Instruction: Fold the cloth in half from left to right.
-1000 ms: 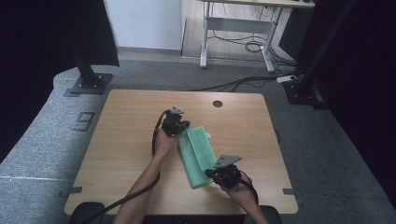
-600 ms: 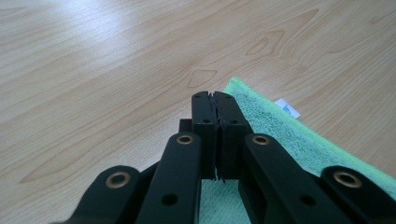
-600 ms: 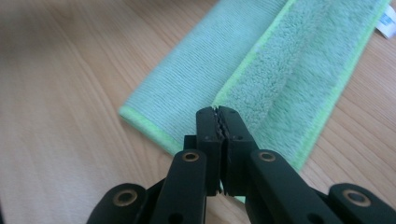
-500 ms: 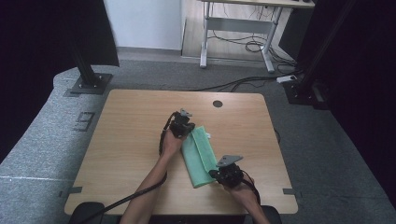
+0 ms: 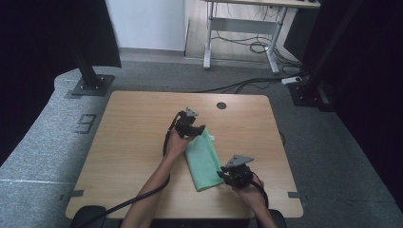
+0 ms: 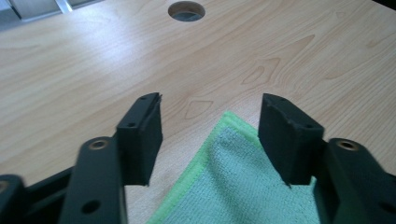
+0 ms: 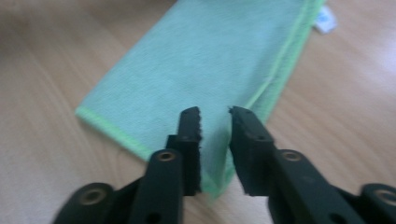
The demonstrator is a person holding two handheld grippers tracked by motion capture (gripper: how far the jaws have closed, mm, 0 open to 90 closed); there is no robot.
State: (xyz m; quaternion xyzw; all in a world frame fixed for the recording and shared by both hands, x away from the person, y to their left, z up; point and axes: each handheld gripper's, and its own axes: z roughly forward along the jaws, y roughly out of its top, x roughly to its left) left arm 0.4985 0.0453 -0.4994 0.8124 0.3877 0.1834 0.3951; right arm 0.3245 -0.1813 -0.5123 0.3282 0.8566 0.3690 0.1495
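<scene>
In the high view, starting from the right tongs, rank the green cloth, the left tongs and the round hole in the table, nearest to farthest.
1. Green cloth: right beside the right tongs, its near end by them.
2. Left tongs: at the cloth's far end.
3. Round hole: near the table's far edge.

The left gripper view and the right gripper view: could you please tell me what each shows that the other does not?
Left gripper view alone: the round hole in the table and one corner of the green cloth between wide-apart fingers.

Right gripper view alone: the cloth's white tag, its long folded length, and fingers with a narrow gap.

Both: the green cloth lying flat on the wooden table, with neither gripper pressing on it.
</scene>
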